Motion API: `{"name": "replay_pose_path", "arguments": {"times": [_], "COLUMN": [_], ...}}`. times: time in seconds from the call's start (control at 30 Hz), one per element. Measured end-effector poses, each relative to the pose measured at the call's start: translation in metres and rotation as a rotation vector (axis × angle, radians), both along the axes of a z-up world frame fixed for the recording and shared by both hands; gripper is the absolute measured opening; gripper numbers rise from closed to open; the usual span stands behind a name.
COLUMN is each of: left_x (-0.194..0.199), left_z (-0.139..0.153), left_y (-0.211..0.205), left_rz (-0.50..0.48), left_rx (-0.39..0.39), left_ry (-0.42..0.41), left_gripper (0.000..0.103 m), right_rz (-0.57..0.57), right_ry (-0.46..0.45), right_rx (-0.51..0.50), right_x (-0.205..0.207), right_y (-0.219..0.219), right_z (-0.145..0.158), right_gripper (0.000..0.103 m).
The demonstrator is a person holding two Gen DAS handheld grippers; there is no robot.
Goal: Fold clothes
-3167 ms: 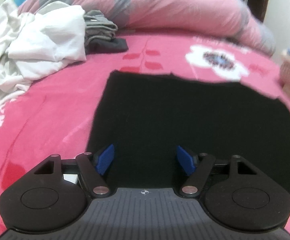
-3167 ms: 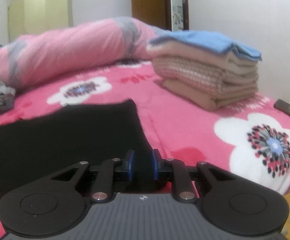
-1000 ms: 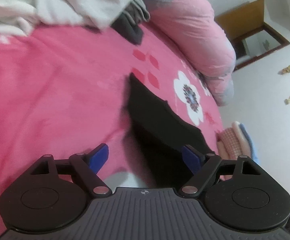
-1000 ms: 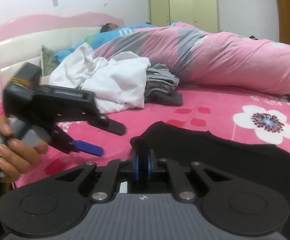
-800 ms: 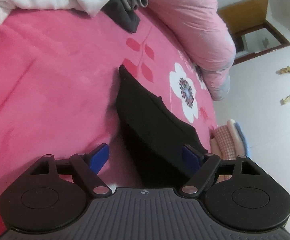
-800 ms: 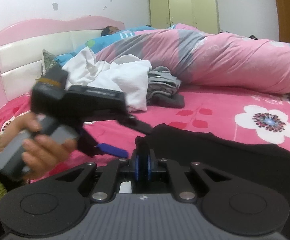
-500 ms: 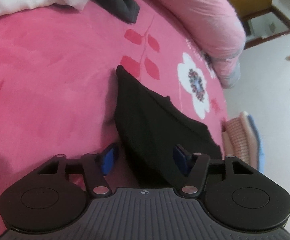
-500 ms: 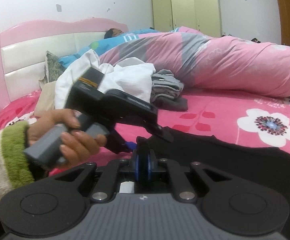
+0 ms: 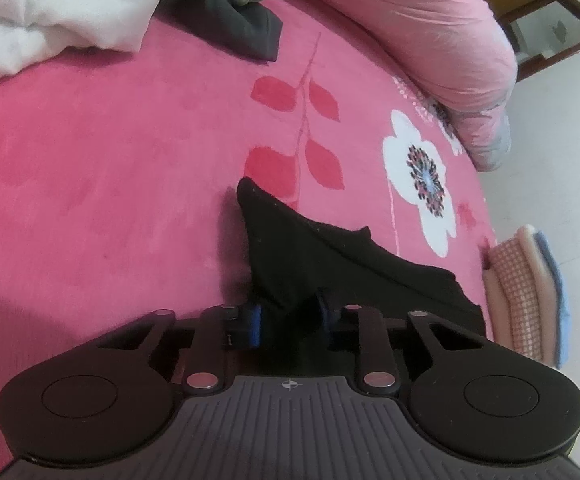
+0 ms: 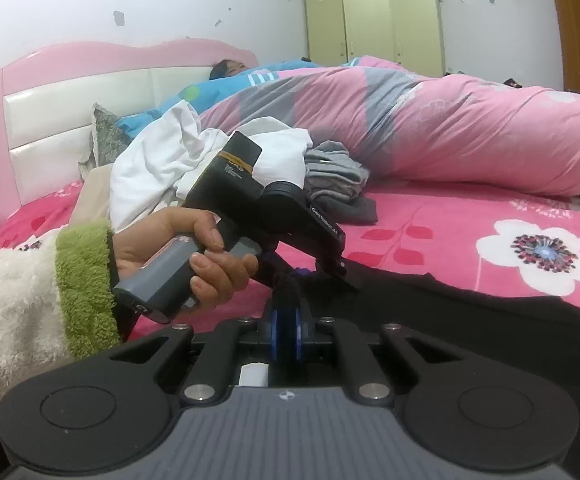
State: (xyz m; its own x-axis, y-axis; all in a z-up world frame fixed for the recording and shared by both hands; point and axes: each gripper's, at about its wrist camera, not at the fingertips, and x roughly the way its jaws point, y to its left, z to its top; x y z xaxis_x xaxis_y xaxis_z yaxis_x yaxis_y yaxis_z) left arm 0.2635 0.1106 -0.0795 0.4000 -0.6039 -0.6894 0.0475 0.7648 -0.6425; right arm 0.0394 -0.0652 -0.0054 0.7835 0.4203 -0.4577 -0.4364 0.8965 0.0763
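Now the left gripper (image 9: 290, 320) has its blue pads (image 9: 254, 326) either side of a bunched fold of the black garment (image 9: 330, 256), and the jaws have just been closing in on it; the cloth fills the narrow gap between them and the pads look to be pinching it, though the dark fabric hides the right pad's contact. The garment itself lies on the pink flowered bedspread (image 9: 109, 160), one corner peaked up toward the red leaf print, the rest trailing off to the right toward a folded stack of clothes (image 9: 530, 292) at the bed's edge. Over in the right wrist view, the right gripper (image 10: 285, 334) is clamped tight on another raised bit of the same black cloth, pads nearly together with the fabric poking up between them. Just beyond it the person's hand (image 10: 193, 256), in a fluffy white sleeve with a green cuff (image 10: 83, 280), grips the handle of the left gripper, whose tips come down on the garment just beside the right gripper's hold. Further back on the bed sit a heap of white laundry (image 10: 209, 160), some grey clothes (image 10: 334, 176) and a long pink and grey quilt roll (image 10: 450, 132).
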Motion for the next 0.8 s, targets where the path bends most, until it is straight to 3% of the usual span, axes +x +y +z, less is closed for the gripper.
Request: {"name": "replay_pose_path", "arguments": {"times": [0.23,0.53,0.8], "left_x": [0.0,-0.013,-0.026], "left_z": [0.009,0.05,0.091], "left_y": [-0.014,-0.044,-0.109], "left_rz": [0.032,0.053,0.004], "left_rx": [0.077,0.159,0.207], "left_ry": [-0.022,-0.112,-0.212], "left_gripper": [0.007,0.005,0.005], "right_rz": [-0.023,-0.092,-0.226], "right_ry": [-0.012,-0.057,-0.12], "right_rx": [-0.005,0.046,0.124], "right_x": [-0.003,-0.016,-0.041], "right_y": [-0.004,-0.028,-0.075], "right_z": [-0.005,-0.001,0.009], "right_gripper": [0.007,0.007,0.007]}}
